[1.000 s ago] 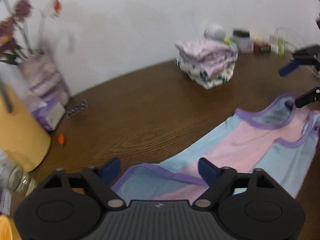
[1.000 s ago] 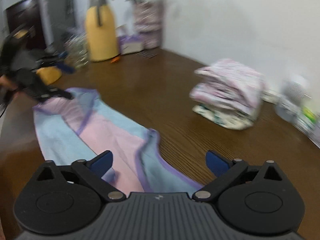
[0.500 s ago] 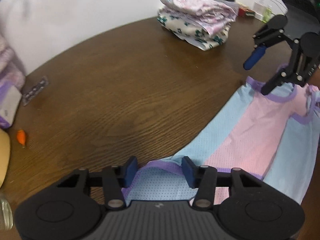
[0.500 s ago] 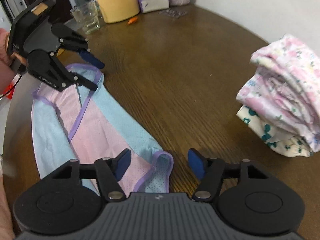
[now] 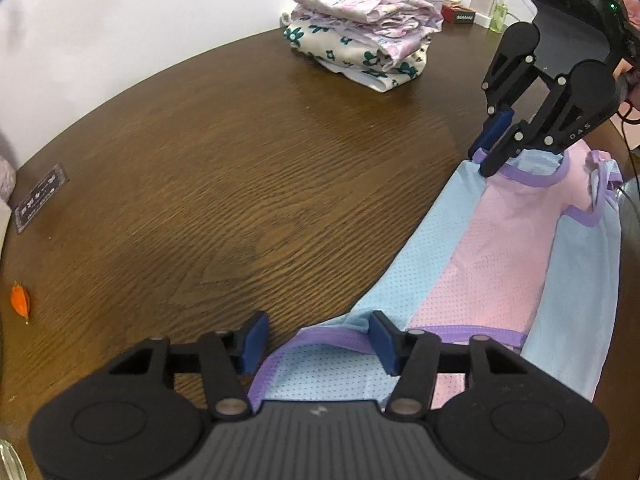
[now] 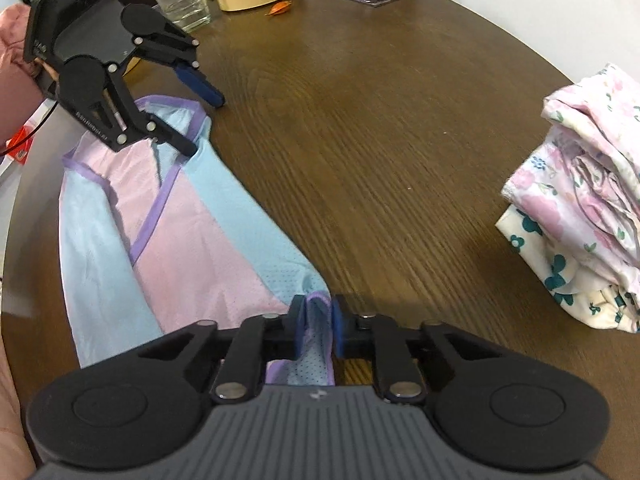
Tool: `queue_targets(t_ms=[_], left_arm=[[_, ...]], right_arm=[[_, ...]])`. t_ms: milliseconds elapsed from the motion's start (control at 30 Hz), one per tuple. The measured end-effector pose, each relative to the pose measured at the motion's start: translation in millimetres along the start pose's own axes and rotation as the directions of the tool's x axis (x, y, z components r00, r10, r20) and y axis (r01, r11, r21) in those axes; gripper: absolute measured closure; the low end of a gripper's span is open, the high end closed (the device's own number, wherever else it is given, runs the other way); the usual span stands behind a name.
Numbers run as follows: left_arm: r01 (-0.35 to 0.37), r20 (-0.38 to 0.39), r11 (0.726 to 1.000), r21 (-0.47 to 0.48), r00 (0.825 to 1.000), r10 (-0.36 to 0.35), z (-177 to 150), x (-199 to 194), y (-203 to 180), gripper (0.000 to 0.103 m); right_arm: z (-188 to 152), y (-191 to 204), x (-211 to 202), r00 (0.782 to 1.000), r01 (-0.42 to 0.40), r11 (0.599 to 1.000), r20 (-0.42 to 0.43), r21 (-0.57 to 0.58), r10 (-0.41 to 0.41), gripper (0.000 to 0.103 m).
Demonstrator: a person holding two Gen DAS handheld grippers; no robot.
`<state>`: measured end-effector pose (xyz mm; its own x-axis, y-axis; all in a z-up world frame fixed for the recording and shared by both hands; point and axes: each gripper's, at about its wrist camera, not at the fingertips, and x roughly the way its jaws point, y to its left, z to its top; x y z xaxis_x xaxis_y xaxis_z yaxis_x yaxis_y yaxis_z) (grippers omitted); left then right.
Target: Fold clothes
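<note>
One pink-and-blue garment (image 5: 496, 248), two grippers at opposite ends, on brown table (image 5: 248, 152).
Right gripper (image 6: 316, 326) clenched on purple hem; left gripper (image 5: 316, 340) spread wide astride other corner, not gripping. One stack of folded clothes (image 5: 360, 52) further back; stack's count unclear, garment's near edge cut off.

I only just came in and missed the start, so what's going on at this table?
A person is folding a pink-and-blue garment on the wooden table, one hand-held gripper in each hand. The right hand-held gripper is shut on a purple-trimmed corner. The left hand-held gripper is open around the trim at the other end. A stack of folded clothes sits further back.
</note>
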<state>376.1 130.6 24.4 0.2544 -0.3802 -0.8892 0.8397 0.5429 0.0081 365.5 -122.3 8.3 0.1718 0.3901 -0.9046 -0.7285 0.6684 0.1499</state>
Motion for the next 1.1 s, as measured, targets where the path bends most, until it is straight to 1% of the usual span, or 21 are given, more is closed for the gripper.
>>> queue_targets(t_ms=[33,67,100,133,167,267,333,367,433,500,533,600,633,700,800,833,900,1000,1100], left_arm=[[0.000,0.004,1.000,0.005,1.000,0.000,0,-1,-1,0.063],[0.001,0.007,1.000,0.009,1.000,-0.001,-1,-1,-3,0.076],[0.001,0.010,1.000,0.014,1.000,-0.001,-1,-2,-4,0.090],[0.002,0.014,1.000,0.019,1.000,-0.002,-2,-3,-6,0.095],[-0.002,0.017,1.000,0.025,1.000,0.001,-2,-3,-8,0.097],[-0.061,0.030,0.996,0.065,0.998,0.059,-4,-6,-22,0.100],[-0.118,0.052,0.988,0.099,0.992,0.114,-8,-10,-35,0.100],[-0.163,0.066,0.979,0.119,0.985,0.156,-9,-13,-42,0.100],[-0.256,0.112,0.950,0.176,0.964,0.239,-15,-20,-60,0.100],[-0.327,0.171,0.926,0.188,0.940,0.297,-23,-32,-76,0.100],[-0.360,0.202,0.914,0.188,0.925,0.322,-27,-39,-85,0.100],[-0.420,0.270,0.892,0.170,0.890,0.368,-41,-55,-107,0.100],[-0.451,0.303,0.878,0.161,0.869,0.390,-49,-62,-118,0.100],[-0.516,0.361,0.842,0.158,0.824,0.437,-69,-72,-150,0.100],[-0.560,0.405,0.820,0.114,0.780,0.477,-99,-75,-193,0.100],[-0.567,0.406,0.819,0.091,0.772,0.489,-107,-73,-203,0.100],[-0.566,0.395,0.823,0.049,0.768,0.504,-119,-65,-215,0.100],[-0.547,0.383,0.837,-0.018,0.770,0.511,-128,-62,-220,0.100],[-0.526,0.370,0.846,-0.084,0.772,0.517,-138,-58,-225,0.100]], right_arm=[[0,1,0,1.000,0.003,1.000,0.000,-0.006,-0.003,0.095],[0,3,0,1.000,0.006,1.000,0.000,-0.013,-0.006,0.095],[0,4,0,1.000,0.014,1.000,-0.001,-0.018,-0.014,0.096],[0,5,1,1.000,0.020,1.000,-0.001,-0.021,-0.020,0.097],[0,5,1,1.000,0.025,0.999,0.001,-0.022,-0.025,0.097],[-2,12,-1,0.998,0.063,0.997,0.012,-0.041,-0.062,0.098],[-4,22,-3,0.995,0.101,0.992,0.024,-0.072,-0.100,0.098],[-6,27,-6,0.992,0.126,0.988,0.033,-0.090,-0.123,0.099],[-12,38,-16,0.983,0.175,0.976,0.074,-0.130,-0.167,0.099],[-21,52,-30,0.971,0.220,0.962,0.133,-0.160,-0.200,0.099],[-26,58,-37,0.967,0.225,0.959,0.158,-0.170,-0.199,0.099],[-40,74,-51,0.957,0.246,0.949,0.207,-0.198,-0.205,0.099],[-48,84,-58,0.950,0.262,0.941,0.231,-0.215,-0.211,0.099],[-71,109,-68,0.935,0.294,0.923,0.276,-0.247,-0.224,0.099],[-103,139,-73,0.926,0.306,0.913,0.308,-0.269,-0.219,0.099],[-113,149,-72,0.922,0.317,0.906,0.317,-0.280,-0.224,0.099],[-126,163,-64,0.922,0.321,0.902,0.315,-0.289,-0.226,0.099],[-141,173,-52,0.924,0.309,0.911,0.313,-0.272,-0.220,0.099],[-148,180,-45,0.917,0.322,0.908,0.327,-0.268,-0.229,0.098]])
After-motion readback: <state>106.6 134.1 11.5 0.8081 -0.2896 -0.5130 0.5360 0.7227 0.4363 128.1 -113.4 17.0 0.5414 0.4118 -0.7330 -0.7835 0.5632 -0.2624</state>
